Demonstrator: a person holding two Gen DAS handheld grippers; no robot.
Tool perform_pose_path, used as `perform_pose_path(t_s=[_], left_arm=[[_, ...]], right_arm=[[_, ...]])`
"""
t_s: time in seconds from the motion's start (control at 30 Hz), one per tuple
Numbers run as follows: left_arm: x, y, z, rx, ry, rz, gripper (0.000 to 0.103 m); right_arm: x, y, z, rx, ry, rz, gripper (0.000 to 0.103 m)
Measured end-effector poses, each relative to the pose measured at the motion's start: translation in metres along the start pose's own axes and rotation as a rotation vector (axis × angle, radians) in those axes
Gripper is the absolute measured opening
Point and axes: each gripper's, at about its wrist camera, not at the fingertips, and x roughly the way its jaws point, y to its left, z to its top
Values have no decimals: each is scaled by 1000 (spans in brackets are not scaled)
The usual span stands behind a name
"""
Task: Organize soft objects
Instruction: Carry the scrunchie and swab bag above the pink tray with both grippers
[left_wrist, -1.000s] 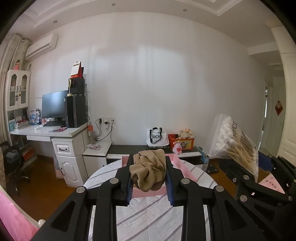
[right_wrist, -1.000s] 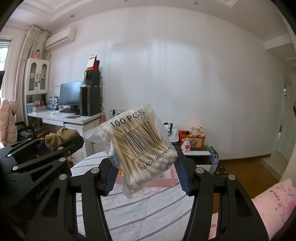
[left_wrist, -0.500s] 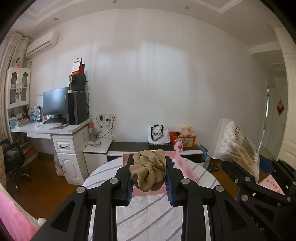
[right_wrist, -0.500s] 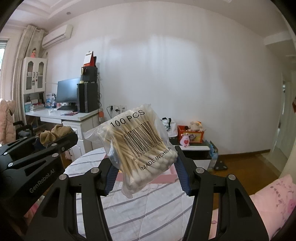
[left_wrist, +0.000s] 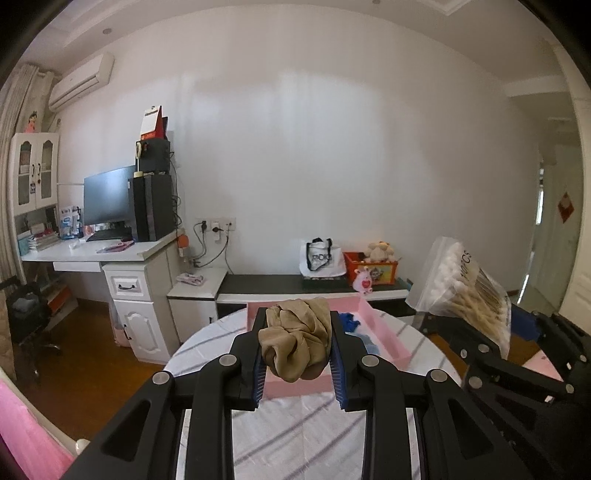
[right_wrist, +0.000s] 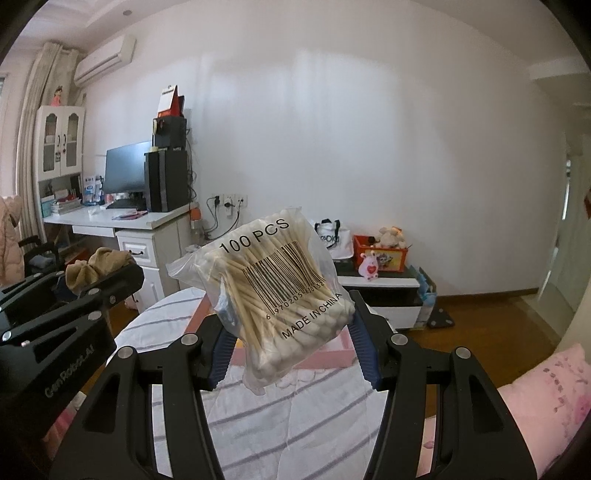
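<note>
My left gripper (left_wrist: 297, 332) is shut on a tan scrunchie (left_wrist: 295, 341) and holds it above the near end of a pink tray (left_wrist: 384, 338) on the round table (left_wrist: 306, 424). Something blue (left_wrist: 349, 319) lies in the tray. My right gripper (right_wrist: 291, 332) is shut on a clear bag of cotton swabs (right_wrist: 273, 291) and holds it above the table, in front of the pink tray (right_wrist: 325, 356). The bag also shows at the right of the left wrist view (left_wrist: 465, 291). The scrunchie shows at the left of the right wrist view (right_wrist: 94, 267).
The table has a white cloth with grey stripes (right_wrist: 295, 424). Behind it stand a white desk with a monitor (left_wrist: 107, 201), a low dark cabinet (left_wrist: 295, 286) with a tote bag and toys, and the white wall. A pink pillow (right_wrist: 546, 398) lies at the right.
Both grippers have dropped a little lower towards the table and the tray, each keeping hold of its object. The tray now shows more of its inside.
</note>
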Motion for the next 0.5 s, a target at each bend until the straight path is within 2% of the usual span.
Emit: perform_pose_path(t_s=[0.3, 0.5], left_arm=[[85, -7, 47, 13, 49, -19, 26], [151, -5, 89, 10, 87, 28, 26]], right_arm=[[71, -6, 29, 15, 61, -16, 53], [125, -9, 40, 29, 137, -31, 53]])
